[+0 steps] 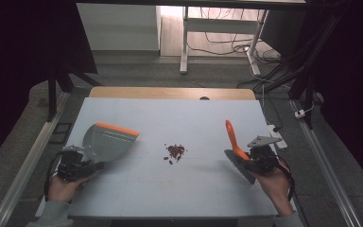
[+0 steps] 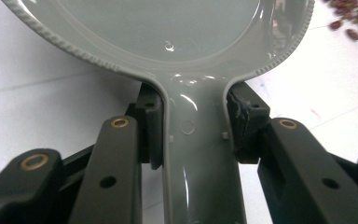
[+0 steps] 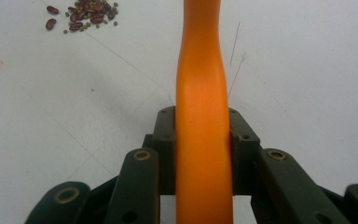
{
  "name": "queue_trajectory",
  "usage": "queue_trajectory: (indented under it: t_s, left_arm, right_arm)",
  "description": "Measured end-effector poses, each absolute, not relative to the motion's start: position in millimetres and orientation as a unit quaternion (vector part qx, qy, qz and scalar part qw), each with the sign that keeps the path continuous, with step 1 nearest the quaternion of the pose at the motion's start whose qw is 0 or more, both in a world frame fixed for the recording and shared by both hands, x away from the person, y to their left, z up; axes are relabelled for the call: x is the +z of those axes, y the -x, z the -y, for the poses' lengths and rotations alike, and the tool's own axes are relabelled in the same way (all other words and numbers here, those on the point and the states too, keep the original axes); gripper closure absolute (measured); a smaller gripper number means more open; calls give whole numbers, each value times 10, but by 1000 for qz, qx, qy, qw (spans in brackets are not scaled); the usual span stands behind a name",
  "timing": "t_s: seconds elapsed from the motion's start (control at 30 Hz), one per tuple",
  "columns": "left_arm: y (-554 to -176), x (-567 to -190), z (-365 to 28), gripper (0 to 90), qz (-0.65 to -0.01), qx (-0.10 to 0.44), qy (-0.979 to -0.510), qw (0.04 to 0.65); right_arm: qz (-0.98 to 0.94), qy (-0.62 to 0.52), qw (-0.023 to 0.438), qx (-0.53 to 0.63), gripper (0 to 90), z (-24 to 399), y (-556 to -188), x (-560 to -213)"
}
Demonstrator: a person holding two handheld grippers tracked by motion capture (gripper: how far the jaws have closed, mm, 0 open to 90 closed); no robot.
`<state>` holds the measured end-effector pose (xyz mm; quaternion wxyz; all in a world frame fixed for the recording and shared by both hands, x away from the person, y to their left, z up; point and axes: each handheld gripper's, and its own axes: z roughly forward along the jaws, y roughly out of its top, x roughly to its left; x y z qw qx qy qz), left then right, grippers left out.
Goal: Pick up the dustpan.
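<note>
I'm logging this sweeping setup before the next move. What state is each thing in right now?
Dustpan: empty, held by its grey handle, orange lip towards the pile.
Brush: held by its orange handle, bristles by the table.
Beans: loose in a small pile mid-table, unswept.
Left gripper: shut on the dustpan handle.
Right gripper: shut on the brush handle.
Table: bare apart from the beans.

I see the grey dustpan (image 1: 108, 141), orange-lipped, left of the scattered beans (image 1: 175, 151); the orange-handled brush (image 1: 236, 150) stands tilted to their right.
</note>
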<state>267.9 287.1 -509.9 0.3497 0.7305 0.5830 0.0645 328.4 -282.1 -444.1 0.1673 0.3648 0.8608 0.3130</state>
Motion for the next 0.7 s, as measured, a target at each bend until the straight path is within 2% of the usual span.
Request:
queue_trajectory:
  t_s: [0.7]
  left_arm:
    - [-2614, -4925, -2856, 613, -510, 79, -760, 395]
  right_arm:
    - [-857, -366, 171, 321, 706, 2820, -3320, -4403]
